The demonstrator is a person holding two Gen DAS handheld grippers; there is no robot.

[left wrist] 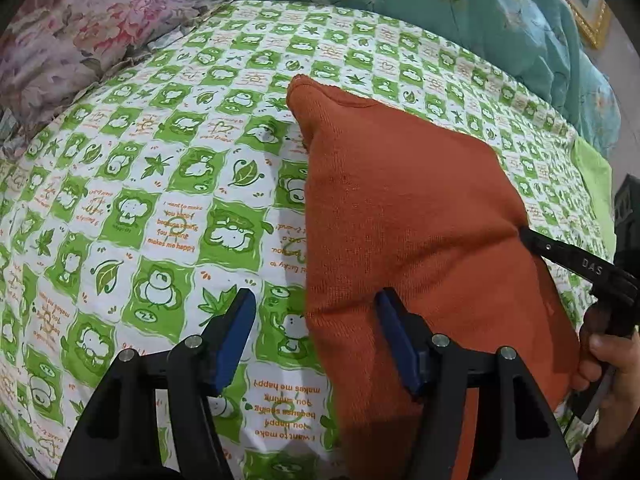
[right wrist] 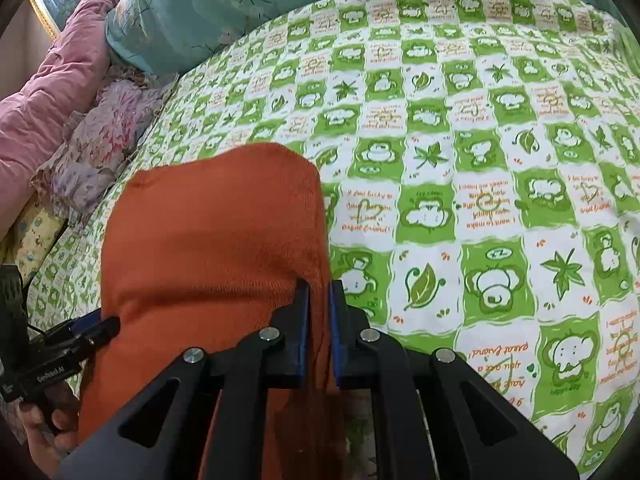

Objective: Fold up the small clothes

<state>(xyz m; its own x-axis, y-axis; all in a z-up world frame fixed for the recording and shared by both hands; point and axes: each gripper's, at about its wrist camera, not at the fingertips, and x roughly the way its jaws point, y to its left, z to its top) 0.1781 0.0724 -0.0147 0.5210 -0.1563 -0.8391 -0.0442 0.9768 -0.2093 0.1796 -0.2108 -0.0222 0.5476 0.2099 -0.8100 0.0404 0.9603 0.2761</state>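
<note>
An orange knitted garment (left wrist: 412, 208) lies folded on the green-and-white checked bedsheet (left wrist: 160, 184). My left gripper (left wrist: 316, 332) is open; its right finger rests over the garment's near left edge, its left finger over bare sheet. My right gripper (right wrist: 319, 312) is shut on the garment's right edge (right wrist: 224, 236), the cloth pinched between the blue pads. The right gripper's tip also shows at the garment's right side in the left wrist view (left wrist: 532, 240). The left gripper (right wrist: 100, 328) shows at the garment's left edge in the right wrist view.
A floral pillow (left wrist: 76, 36) lies at the far left of the bed, a teal quilt (left wrist: 500, 12) along the far side. A pink quilt (right wrist: 44, 92) and gold picture frame (right wrist: 40, 12) are beyond. A green cloth (left wrist: 596, 176) lies at the bed's right edge.
</note>
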